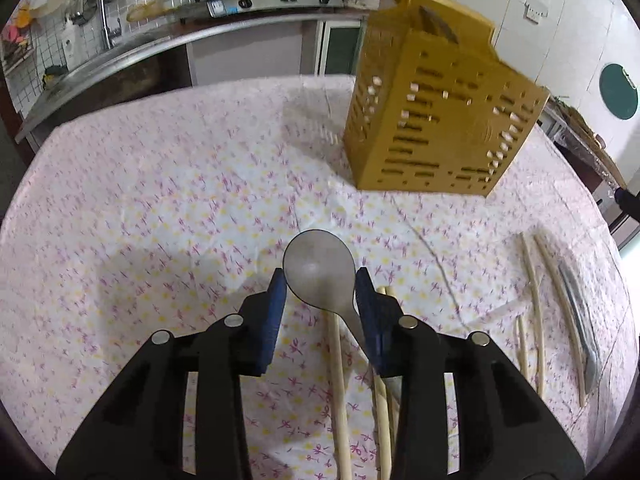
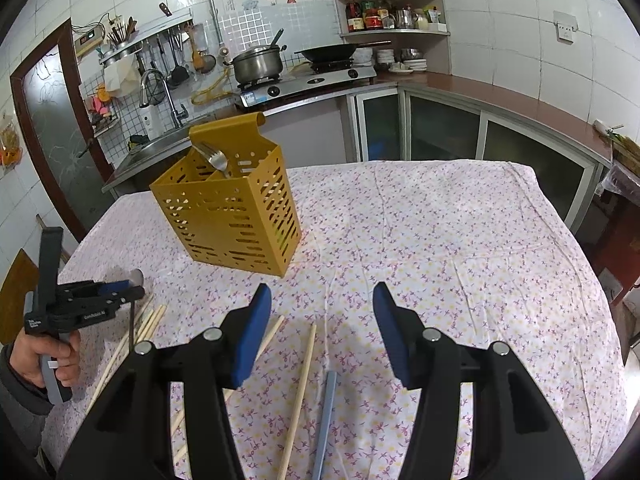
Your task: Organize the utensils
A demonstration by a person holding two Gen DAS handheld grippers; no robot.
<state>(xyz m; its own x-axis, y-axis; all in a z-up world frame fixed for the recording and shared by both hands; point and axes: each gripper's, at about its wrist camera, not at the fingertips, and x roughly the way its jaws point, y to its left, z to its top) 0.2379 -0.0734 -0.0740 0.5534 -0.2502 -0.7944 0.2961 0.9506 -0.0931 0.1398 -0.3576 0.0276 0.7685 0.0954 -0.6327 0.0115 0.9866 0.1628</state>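
A metal spoon (image 1: 320, 270) sits with its bowl between the blue pads of my left gripper (image 1: 320, 280), which is shut on it; the handle runs back under the right finger. In the right wrist view that left gripper (image 2: 120, 290) is at the far left, held by a hand (image 2: 44, 356). The yellow slotted utensil holder (image 1: 440, 120) (image 2: 232, 216) stands on the table beyond, with a fork (image 2: 216, 158) inside. My right gripper (image 2: 322, 304) hangs open over a chopstick (image 2: 300, 392) and a grey-blue utensil handle (image 2: 326, 420), holding nothing.
Several wooden chopsticks (image 1: 338, 380) lie on the floral tablecloth (image 1: 160, 200) under the left gripper, with more chopsticks (image 1: 534, 308) and a metal utensil (image 1: 576, 312) to the right. A kitchen counter (image 2: 480, 92) with stove and sink runs behind the table.
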